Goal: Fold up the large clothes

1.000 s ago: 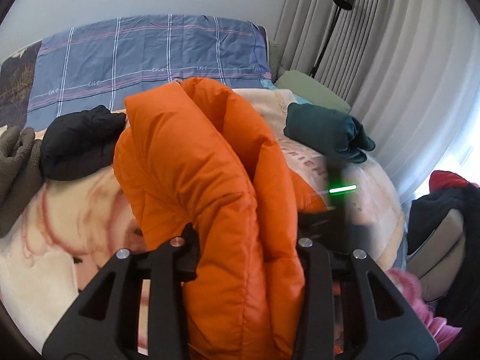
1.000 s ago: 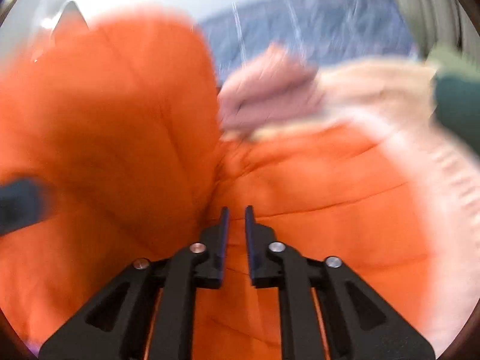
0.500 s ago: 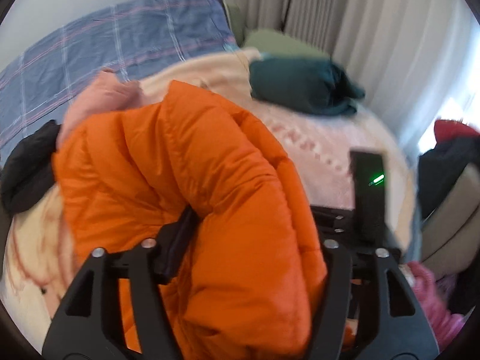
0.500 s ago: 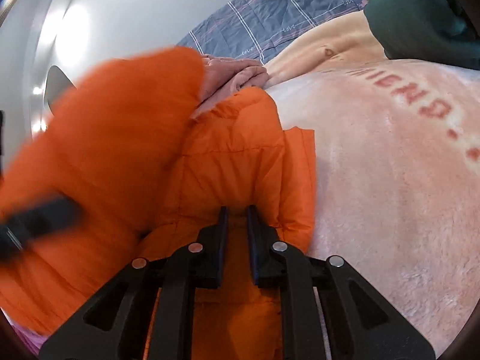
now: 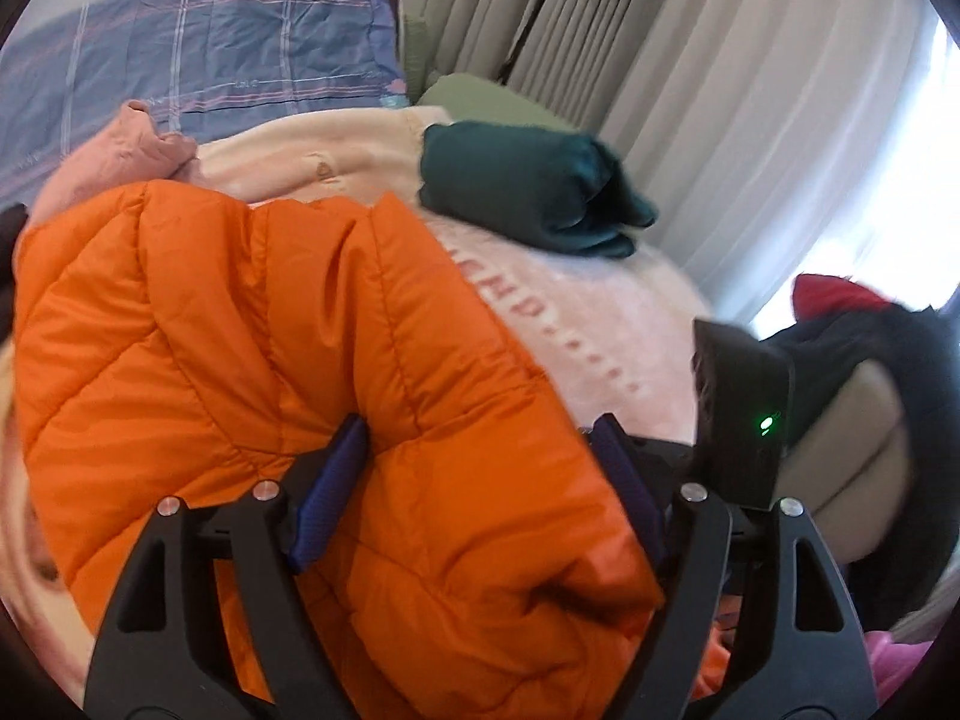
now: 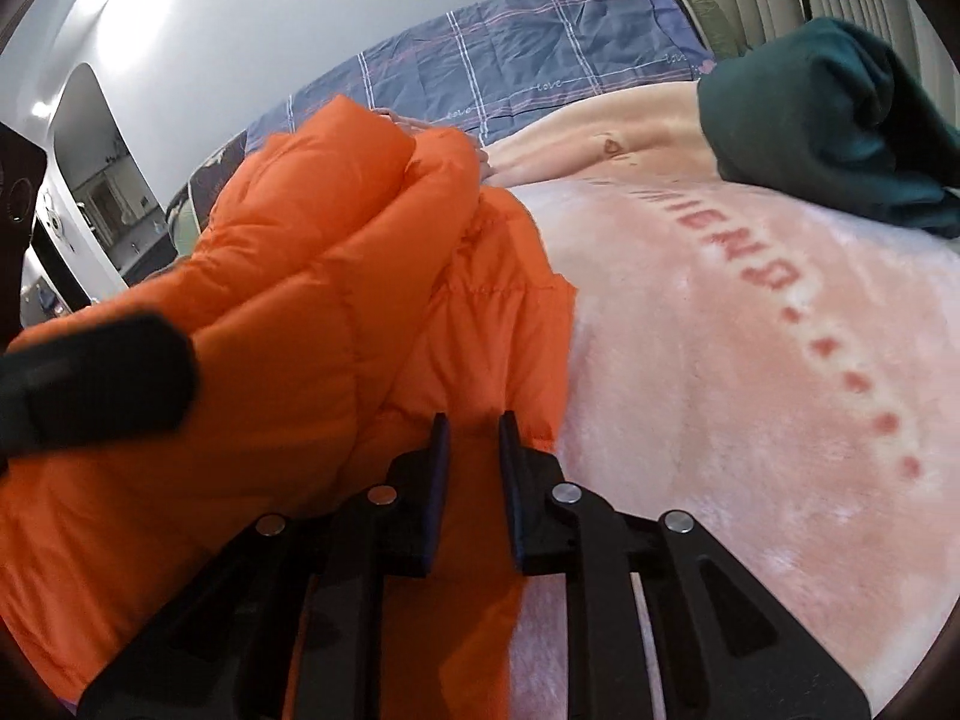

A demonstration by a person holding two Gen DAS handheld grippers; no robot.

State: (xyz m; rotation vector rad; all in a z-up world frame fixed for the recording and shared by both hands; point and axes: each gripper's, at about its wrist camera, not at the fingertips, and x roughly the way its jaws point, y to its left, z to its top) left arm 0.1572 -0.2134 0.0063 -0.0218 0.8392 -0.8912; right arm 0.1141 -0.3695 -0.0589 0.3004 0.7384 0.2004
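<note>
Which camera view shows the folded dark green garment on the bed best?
The left wrist view: the dark green garment lies whole and unobstructed on the pink blanket. The right wrist view shows it near the frame's edge.

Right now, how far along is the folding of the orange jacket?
Done: the orange puffer jacket is doubled over on the pink blanket. In hand: the left gripper, whose jaws have just been opening, straddles the thick fold; the right gripper pinches its edge. Left: releasing, squaring it like the folded green garment.
</note>
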